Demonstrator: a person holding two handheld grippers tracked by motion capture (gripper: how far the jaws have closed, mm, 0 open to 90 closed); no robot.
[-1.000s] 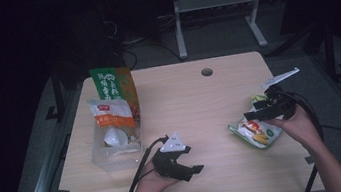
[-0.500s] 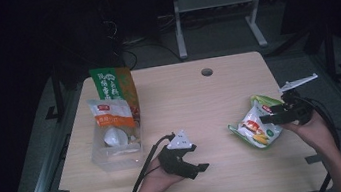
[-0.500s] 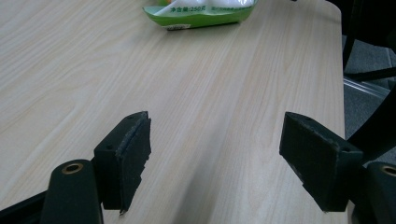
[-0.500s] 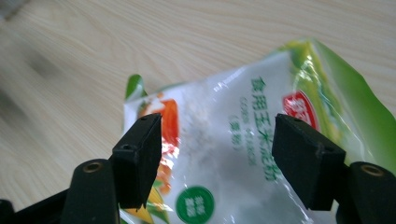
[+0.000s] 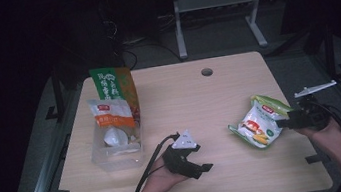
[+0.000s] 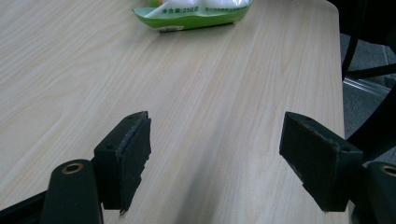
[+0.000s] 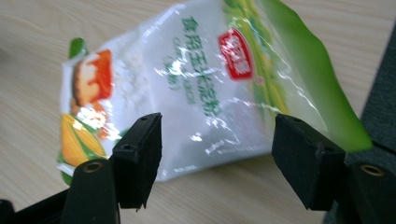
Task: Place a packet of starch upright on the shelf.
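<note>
A green and white snack bag (image 5: 259, 123), printed with corn and a red label, lies flat on the right part of the light wooden table (image 5: 199, 97), its green edge toward the table's right rim; in the right gripper view the same bag (image 7: 196, 88) lies across the field just ahead of the jaws, and in the left gripper view its green lower edge (image 6: 196, 14) appears at the far end of the tabletop. The right gripper (image 5: 297, 118), held in the person's right hand (image 5: 328, 134) at the table's right edge, points at the bag; its jaws stand wide apart with the bag's near side between and beyond them, and neither jaw can be seen touching the wrapper. The left gripper (image 5: 190, 163), in the left hand (image 5: 162, 178) near the table's front edge, lies low over bare wood, well apart from the bag; its jaws are likewise spread, with nothing between them. A clear plastic bin (image 5: 115, 149) sits at the left of the table and holds a white pouch with an orange band (image 5: 110, 117) standing in it; a taller green and orange packet (image 5: 115, 86) stands at the bin's far end. A round hole (image 5: 206, 72) marks the tabletop near its far edge. Beyond the table, a pale metal stand (image 5: 217, 8) rises from the dim floor
</note>
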